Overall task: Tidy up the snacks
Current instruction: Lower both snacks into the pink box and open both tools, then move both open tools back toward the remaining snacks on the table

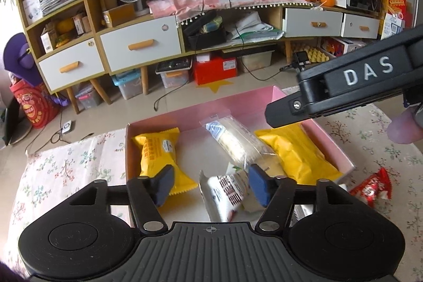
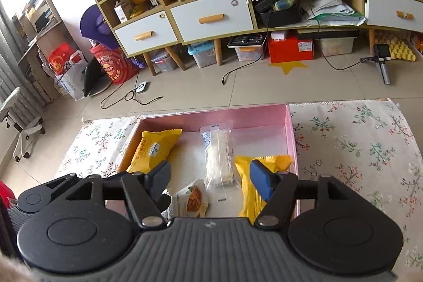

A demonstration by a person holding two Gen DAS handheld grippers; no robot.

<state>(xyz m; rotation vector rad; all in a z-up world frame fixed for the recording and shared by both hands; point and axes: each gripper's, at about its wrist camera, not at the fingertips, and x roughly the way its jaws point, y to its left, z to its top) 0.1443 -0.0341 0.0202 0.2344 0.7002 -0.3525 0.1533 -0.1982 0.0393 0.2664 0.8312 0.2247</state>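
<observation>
Flowered cloth covers the surface point(image 2: 357, 149), with tiled floor and a low cabinet point(image 2: 211, 17) behind it. Over the near end of the pink box point(image 2: 289, 139), the left gripper point(image 1: 208, 185) is held spread, its blue pads to either side of a white-and-silver packet point(image 1: 224, 194) that stands tilted between them; whether a pad already touches the wrapper cannot be told from this angle. The right gripper point(image 2: 208, 180) is likewise spread and empty, poised above the box's near edge.

Inside the box, a clear-wrapped bar point(image 2: 218, 157) lies lengthwise down the middle, one yellow packet point(image 2: 154, 149) rests against the left wall and another yellow packet point(image 2: 253, 186) lies by the right wall, partly under the right gripper's pad. A small white packet with an orange picture point(image 2: 191, 200) sits at the near edge. A red wrapper point(image 1: 372, 188) is left outside the box on the cloth, to its right.

All these snacks are judged light, with soft, slick film wrappers that crumple and slide under pressure; the contents are probably crushable. A hold across the padded middle of a packet, gently closed, would likely serve better than a pinch on the thin crimped end seal, which may slip free.
</observation>
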